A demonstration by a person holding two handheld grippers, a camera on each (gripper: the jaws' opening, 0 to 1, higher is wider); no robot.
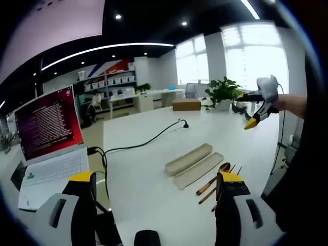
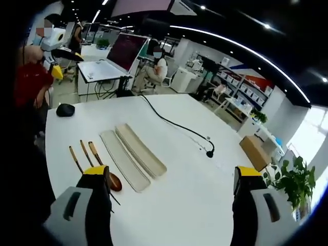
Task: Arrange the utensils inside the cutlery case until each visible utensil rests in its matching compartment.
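Beige, the two halves of the cutlery case [image 2: 132, 157] lie side by side on the white counter [image 2: 179, 169], open and empty; just beside them lie the wooden spoon [image 2: 105, 169] and two chopsticks [image 2: 77, 159]; the left tongs [image 1: 159, 187] and right tongs [image 2: 171, 187] hover above the counter, jaws spread, pinching nothing; a black cable [image 2: 174, 125] runs across the counter.

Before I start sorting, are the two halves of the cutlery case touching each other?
Touching. The right gripper view shows the lid and tray lying side by side, long edges meeting with no table between.
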